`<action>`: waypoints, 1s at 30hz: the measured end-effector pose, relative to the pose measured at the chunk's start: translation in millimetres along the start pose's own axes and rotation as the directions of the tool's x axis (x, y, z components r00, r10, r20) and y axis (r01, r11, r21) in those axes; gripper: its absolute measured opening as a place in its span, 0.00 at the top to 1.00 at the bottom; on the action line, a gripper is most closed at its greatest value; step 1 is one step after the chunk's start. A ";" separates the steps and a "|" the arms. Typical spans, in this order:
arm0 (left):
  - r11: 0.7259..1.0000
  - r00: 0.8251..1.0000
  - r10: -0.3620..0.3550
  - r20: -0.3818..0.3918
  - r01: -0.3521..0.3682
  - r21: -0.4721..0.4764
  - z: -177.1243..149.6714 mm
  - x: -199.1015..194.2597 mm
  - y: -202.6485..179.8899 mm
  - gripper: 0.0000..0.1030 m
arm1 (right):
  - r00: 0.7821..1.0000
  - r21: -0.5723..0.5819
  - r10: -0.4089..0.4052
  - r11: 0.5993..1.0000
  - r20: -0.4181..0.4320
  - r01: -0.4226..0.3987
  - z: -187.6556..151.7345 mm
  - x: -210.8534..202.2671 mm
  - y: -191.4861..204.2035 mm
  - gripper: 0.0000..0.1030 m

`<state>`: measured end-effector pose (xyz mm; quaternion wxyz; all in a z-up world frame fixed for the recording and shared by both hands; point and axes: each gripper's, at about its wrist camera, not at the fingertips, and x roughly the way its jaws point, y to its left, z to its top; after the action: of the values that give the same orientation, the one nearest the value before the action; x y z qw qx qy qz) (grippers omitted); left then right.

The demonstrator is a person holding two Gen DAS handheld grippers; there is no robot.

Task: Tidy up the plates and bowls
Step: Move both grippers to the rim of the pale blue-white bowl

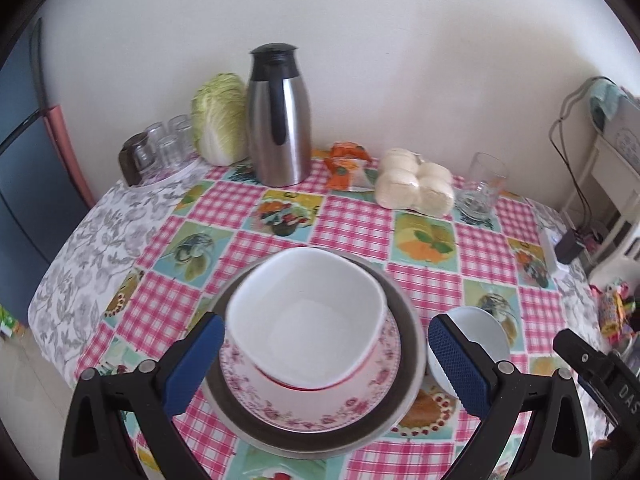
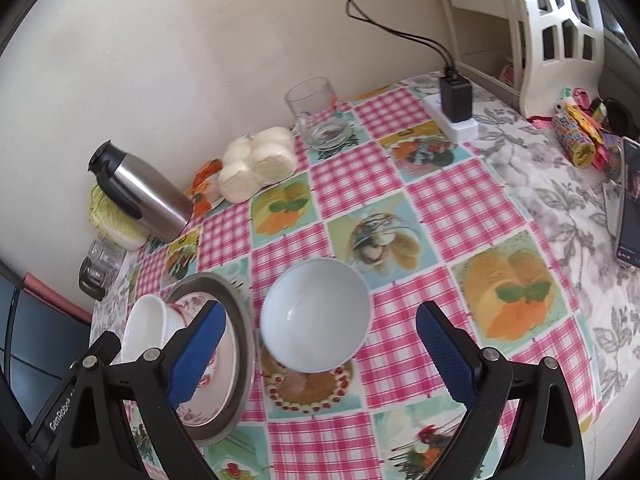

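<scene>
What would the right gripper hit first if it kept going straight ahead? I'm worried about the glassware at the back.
Most likely the small white bowl, centred between the open right gripper fingers. The glass mug stands much farther back.

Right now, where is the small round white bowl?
The small round white bowl sits on the tablecloth between the open right gripper's fingers, just right of the stacked metal plate.

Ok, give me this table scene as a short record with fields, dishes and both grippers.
stack: square white bowl on floral plate on metal plate
loose dish: round white bowl, beside the stack
left gripper: open, either side of the stack
right gripper: open, around the round white bowl
surface: checked tablecloth
</scene>
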<state>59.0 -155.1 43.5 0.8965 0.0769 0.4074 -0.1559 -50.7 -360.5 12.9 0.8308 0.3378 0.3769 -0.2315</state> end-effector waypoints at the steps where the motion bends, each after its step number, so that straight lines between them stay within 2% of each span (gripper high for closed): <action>1: 1.000 1.000 -0.009 0.000 0.009 0.013 -0.6 -0.4 -6.1 0.00 | 1.000 0.010 -0.005 1.000 0.003 0.005 1.3 -0.8 -5.3 0.07; 15: 0.989 0.994 -0.106 -0.038 0.110 0.099 -10.7 13.8 -77.6 0.00 | 0.997 0.126 -0.076 0.989 0.005 0.075 9.4 0.1 -74.5 0.07; 21: 0.992 0.994 -0.107 -0.015 0.108 0.059 -6.0 26.1 -82.4 0.00 | 0.996 0.153 -0.092 0.984 -0.011 0.093 9.9 8.6 -88.5 0.07; 30: 0.987 0.987 -0.157 -0.033 0.158 0.032 1.6 47.2 -90.5 0.00 | 0.993 0.135 -0.097 0.985 -0.068 0.105 7.8 35.4 -87.2 0.07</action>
<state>58.4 -250.7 7.9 0.8737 0.0623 0.4231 -0.2319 -81.3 -428.8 -44.8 0.7807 0.3819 0.4018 -0.2886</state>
